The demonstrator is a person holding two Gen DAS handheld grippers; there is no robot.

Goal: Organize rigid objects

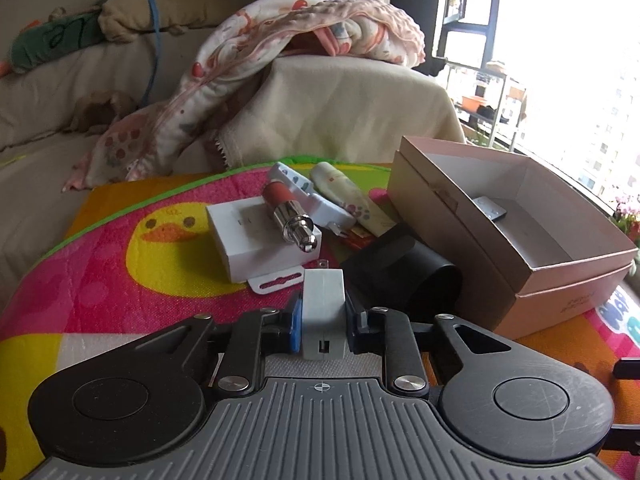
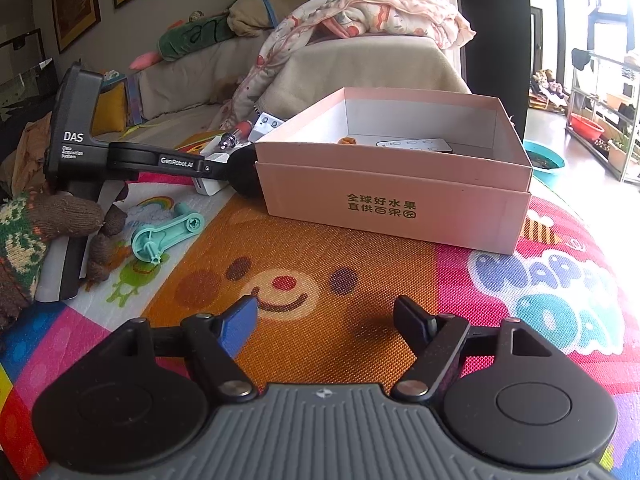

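Left fingers [image 1: 295, 322] clamped on a white plug [image 1: 323, 312]; right gripper [image 2: 326, 320] spread wide, holding nothing.

Plug pinched by its flat sides, prongs pointing far, probably to carry it right into the pink box [image 1: 576, 276]. Hovering low over the mat [image 2: 328, 248], near the box front, likely waiting its turn. Still loose at far left: white carton [image 1: 256, 236], lipstick [image 1: 290, 210], black cup [image 1: 400, 270].
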